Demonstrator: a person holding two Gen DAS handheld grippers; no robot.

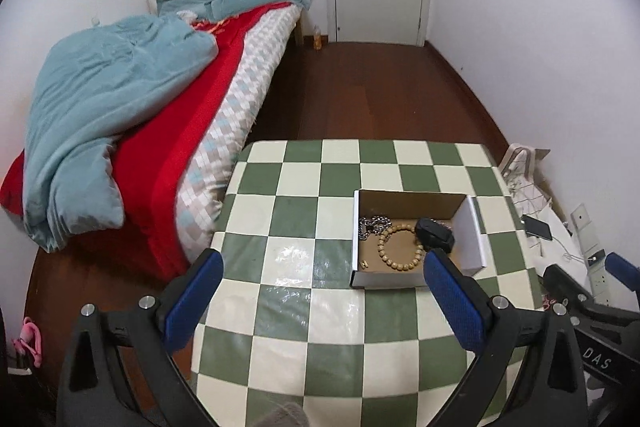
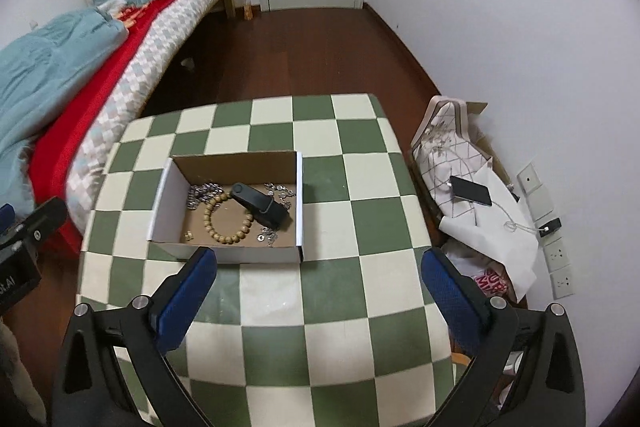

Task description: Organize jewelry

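Right wrist: box [image 2: 299, 211] near bed [image 2: 120, 75], phone [image 2: 470, 190].

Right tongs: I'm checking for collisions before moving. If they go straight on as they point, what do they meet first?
Probably the checkered tabletop just short of the cardboard box; the right tongs are open and empty, though depth is unclear.

We see a green-and-cream checkered table [image 2: 340, 287], a white box [image 2: 224, 251] lined brown, tan beads [image 2: 228, 219], and blue finger pads [image 1: 192, 291].
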